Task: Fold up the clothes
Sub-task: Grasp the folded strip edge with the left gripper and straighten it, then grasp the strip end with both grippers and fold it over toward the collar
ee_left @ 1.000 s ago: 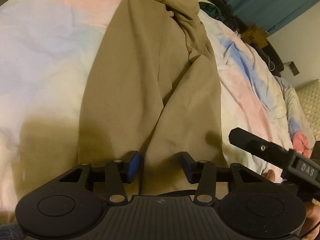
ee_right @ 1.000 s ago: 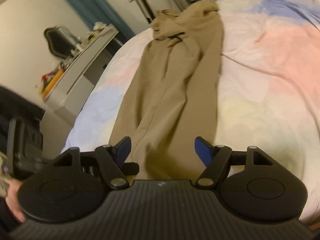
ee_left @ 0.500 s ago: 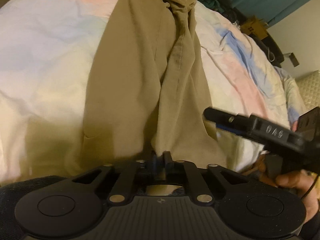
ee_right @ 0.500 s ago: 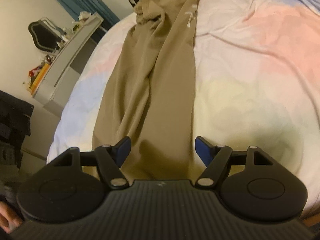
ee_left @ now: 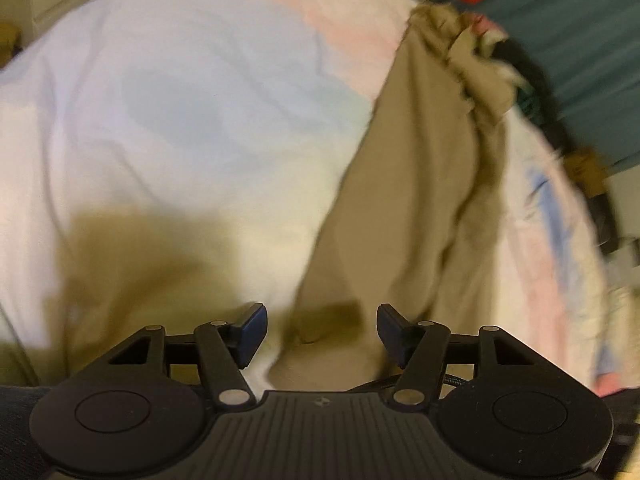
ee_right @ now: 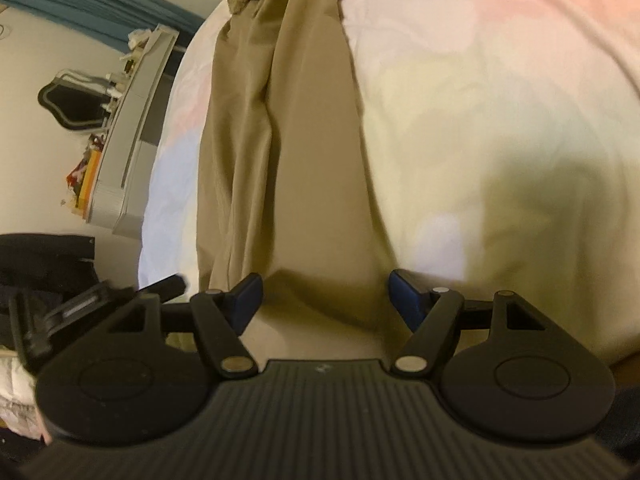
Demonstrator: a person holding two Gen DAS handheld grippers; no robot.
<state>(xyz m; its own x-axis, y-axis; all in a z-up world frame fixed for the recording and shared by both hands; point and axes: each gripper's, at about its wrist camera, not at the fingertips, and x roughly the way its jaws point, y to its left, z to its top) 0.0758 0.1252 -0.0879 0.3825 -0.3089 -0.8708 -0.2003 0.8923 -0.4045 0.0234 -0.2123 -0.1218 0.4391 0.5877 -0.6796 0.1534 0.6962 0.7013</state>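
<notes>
Our khaki trousers (ee_left: 420, 200) lie lengthwise on the bed (ee_left: 180, 100), legs side by side. No containers show. Half a second ago our left tongs (ee_left: 318, 330) pinched the near hem; now they are opening, the hem lying loose between the pads, untouched, and the view has swung left. Our right tongs (ee_right: 324, 294) stay spread above the other hem, lower than before, gripping nothing. Both point steeply down at the cloth. The left view is blurred.

trousers (ee_right: 280, 152): matt tan cloth, softly creased. duvet (ee_left: 180, 100): smooth pastel cloth. gripper (ee_right: 322, 294): matt black plastic, ribbed.
</notes>
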